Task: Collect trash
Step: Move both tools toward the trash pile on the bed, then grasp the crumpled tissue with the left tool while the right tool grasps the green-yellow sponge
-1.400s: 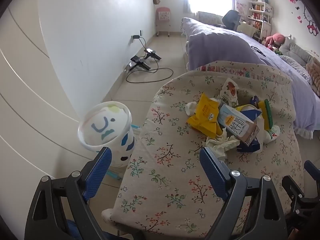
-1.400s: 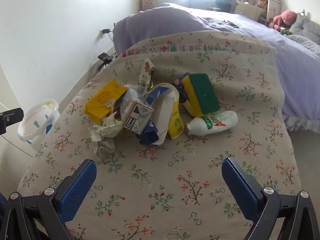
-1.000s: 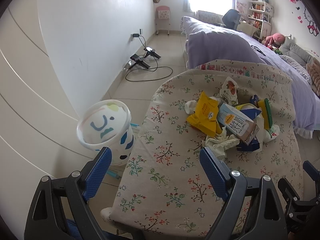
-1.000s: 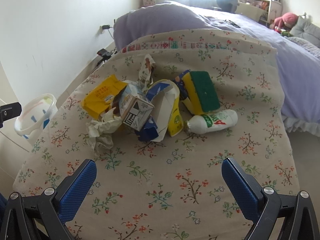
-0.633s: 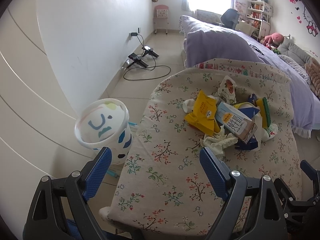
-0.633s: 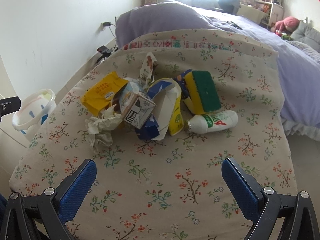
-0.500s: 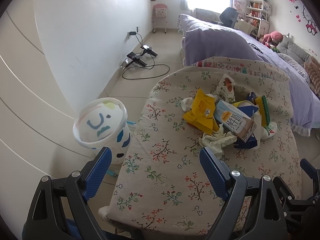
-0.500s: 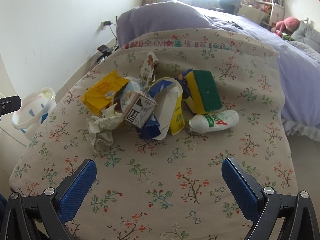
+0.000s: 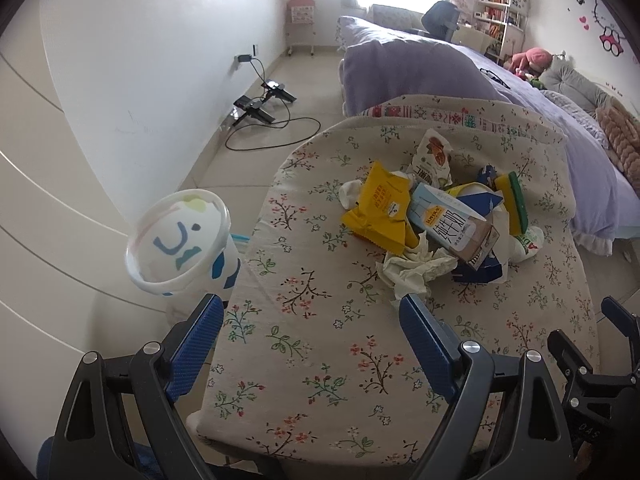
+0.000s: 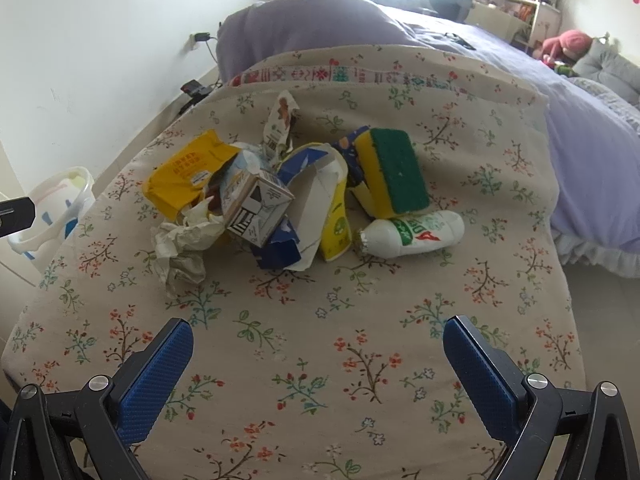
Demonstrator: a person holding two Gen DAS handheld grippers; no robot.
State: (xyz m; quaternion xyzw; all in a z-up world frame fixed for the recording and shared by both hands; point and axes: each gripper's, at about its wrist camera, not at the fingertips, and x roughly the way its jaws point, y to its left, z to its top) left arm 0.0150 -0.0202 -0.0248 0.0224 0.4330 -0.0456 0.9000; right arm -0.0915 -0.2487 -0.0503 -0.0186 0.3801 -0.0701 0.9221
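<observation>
1. The right gripper (image 10: 318,336) is spread wide and empty, hanging over the near part of a table (image 10: 360,360) with a flowered cloth.
2. The left gripper (image 9: 312,312) is also spread wide and empty, over the table's near left corner.
3. Ahead of both, mid-table, lies the trash pile: crumpled tissue (image 10: 180,240) nearest on the left, touching a milk carton (image 10: 256,204).
4. A yellow wrapper (image 10: 188,168) lies behind the tissue; a snack bag (image 10: 280,120) stands at the back.
5. A torn blue-and-white box (image 10: 312,200) sits at the middle, a sponge (image 10: 390,172) to its right.
6. A white bottle (image 10: 416,234) lies on its side just in front of the sponge.
7. A white bin (image 9: 180,248) stands on the floor beside the table's left edge, against the wall.
8. A purple bed (image 9: 420,76) lies beyond the table.
</observation>
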